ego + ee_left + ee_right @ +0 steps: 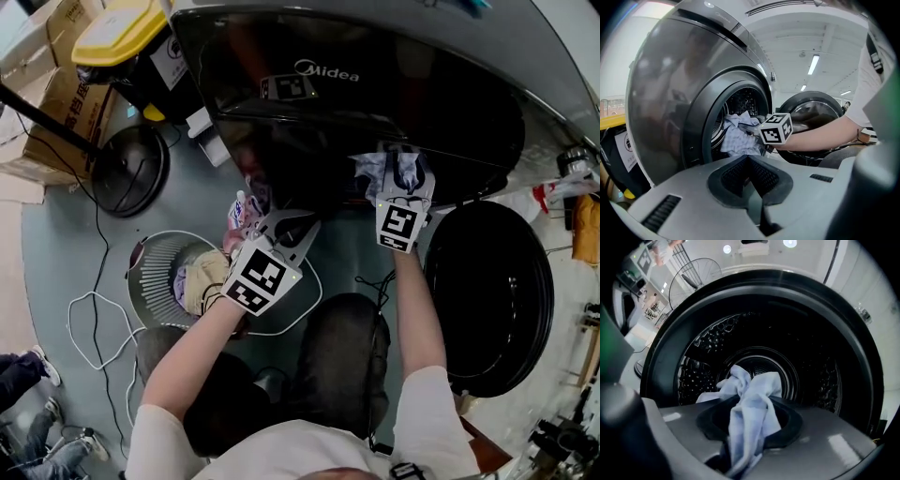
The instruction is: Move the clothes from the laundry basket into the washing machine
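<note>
**Pale blue garment at the washer's mouth**

The right gripper (750, 420) pinches a pale blue garment (752, 404), a soft, crumpled cloth that bunches above the dark pads and hangs in folds below them. It is held right at the round opening of the washing machine (394, 103), a glossy dark-fronted machine with a curved body. The left gripper (751, 164) hangs lower, in front of the washing machine and to the left of its opening. Its jaws are pressed together with nothing between them.

The laundry basket (155, 258), round, white and ribbed like a cage, stands on the floor in front of the washing machine, to the left of its opening. A bundle of yellowish and purple clothes (199, 281) lies inside the basket. The machine's door (492, 291), a round black disc, is swung open to the right of the opening.

Only the right gripper view looks into the drum (705, 362), a dark metal cylinder with a dimpled, perforated wall and a ringed back plate. Only the left gripper view gives the machine from the side, with the garment (736, 136) bulging out over the rim of the opening and the right gripper (752, 129) reaching across to it. Only the head view takes in the basket, both forearms and the machine's shiny top.
</note>
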Demonstrator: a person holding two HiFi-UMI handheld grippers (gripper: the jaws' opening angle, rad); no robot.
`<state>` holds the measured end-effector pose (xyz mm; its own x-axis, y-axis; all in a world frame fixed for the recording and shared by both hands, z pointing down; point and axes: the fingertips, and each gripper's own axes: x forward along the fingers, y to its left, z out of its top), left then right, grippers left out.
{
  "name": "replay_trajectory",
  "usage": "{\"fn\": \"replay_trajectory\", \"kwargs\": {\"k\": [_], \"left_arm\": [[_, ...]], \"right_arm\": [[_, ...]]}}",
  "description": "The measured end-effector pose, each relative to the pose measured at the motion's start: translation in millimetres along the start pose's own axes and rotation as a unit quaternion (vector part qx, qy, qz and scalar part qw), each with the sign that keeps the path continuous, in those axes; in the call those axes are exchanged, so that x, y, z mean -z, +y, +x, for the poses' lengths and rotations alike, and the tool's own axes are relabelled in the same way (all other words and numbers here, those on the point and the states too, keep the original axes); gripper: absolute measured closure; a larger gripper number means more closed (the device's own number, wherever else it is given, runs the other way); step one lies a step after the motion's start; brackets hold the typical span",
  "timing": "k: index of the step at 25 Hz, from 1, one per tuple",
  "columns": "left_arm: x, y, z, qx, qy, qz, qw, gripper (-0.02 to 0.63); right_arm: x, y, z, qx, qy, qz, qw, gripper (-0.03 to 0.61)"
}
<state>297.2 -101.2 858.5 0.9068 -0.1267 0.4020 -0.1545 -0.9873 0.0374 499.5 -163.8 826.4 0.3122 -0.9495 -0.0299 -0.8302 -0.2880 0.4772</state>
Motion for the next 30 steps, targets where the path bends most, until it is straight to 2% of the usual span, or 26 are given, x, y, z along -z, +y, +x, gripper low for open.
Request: {"fn": "replay_trajectory", "kwargs": {"k": [1,2,3,4,8,13,19,28,30], "left_arm": [[2,0,0,0.0,0.002,0.001,1.0,0.607],[4,-1,0,0.001,0.005,0.002,1.0,0.607],[6,-1,0,0.001,0.009,0.004,1.0,0.607],[8,-1,0,0.001,0.011,0.005,0.9999,0.607],[9,1,-1,-0.001,0.012,0.003,0.9999,0.607],[11,0,0,0.001,0.015,0.002,0.9999,0.607],[11,2,2,0.004,0.012,0.0,0.9999,0.607],[9,15,0,-0.003,0.001,-0.003,1.0,0.607],[5,20,-3,-0.007,-0.003,-0.005,1.0,0.607]], "right_arm": [[11,4,9,-0.013,0.018,-0.005,1.0,0.417],[24,11,17,-0.031,0.043,-0.007,0.999,0.361],[36,18,24,-0.05,0.069,-0.006,0.996,0.249],[44,23,26,-0.063,0.088,-0.007,0.994,0.186],[49,21,14,-0.065,0.093,-0.007,0.994,0.184],[65,33,-3,-0.095,0.113,-0.001,0.989,0.184],[69,47,-15,-0.109,0.117,-0.003,0.987,0.184],[22,57,-26,-0.131,0.092,0.034,0.987,0.189],[9,55,-31,-0.132,0.085,0.044,0.987,0.21]]}}
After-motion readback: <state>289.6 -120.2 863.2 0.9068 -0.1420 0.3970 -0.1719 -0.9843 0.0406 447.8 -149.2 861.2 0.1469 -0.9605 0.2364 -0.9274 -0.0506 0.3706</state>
